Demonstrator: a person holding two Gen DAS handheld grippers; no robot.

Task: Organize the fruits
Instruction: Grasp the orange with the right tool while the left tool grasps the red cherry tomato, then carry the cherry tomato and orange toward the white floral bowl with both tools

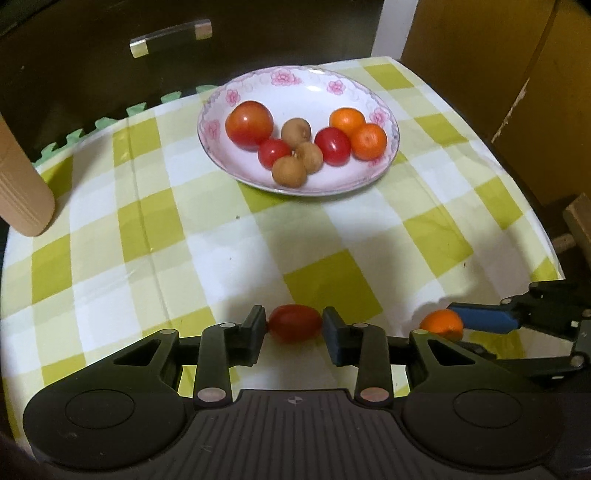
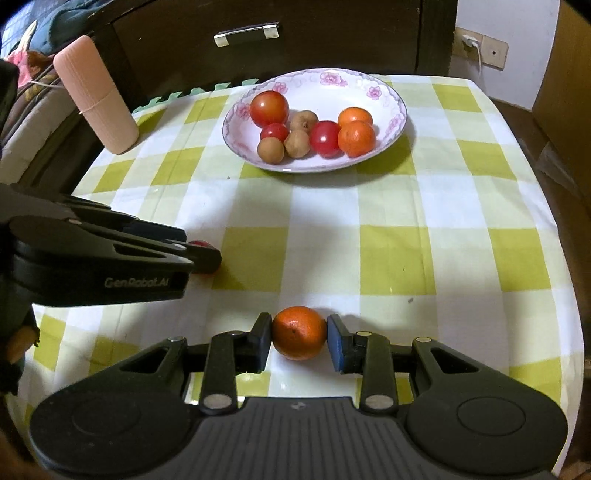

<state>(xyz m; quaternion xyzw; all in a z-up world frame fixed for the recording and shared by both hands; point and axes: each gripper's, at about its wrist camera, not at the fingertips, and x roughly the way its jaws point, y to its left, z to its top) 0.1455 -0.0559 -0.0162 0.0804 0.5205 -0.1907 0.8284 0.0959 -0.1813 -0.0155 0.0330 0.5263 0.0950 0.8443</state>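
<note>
A white floral plate (image 1: 384, 162) (image 2: 391, 92) at the far side of the table holds a large tomato (image 1: 249, 124), two small tomatoes, three brown longans and two mandarins (image 1: 358, 131). My left gripper (image 1: 294, 325) is shut on a small red tomato (image 1: 294, 326) low over the checked cloth. In the right wrist view my right gripper (image 2: 300, 334) is shut on a mandarin (image 2: 300, 332), pads touching both its sides. That mandarin (image 1: 442, 323) also shows at the right of the left wrist view. The left gripper (image 2: 207, 254) enters the right wrist view from the left, mostly hiding its tomato (image 2: 201, 243).
A pink ribbed cylinder (image 2: 96, 96) (image 1: 22, 192) stands at the table's left edge. Behind the table is a dark drawer front with a handle (image 2: 245, 33). Cardboard (image 1: 498, 74) stands to the right. The yellow-green checked cloth (image 2: 388, 221) lies bare between plate and grippers.
</note>
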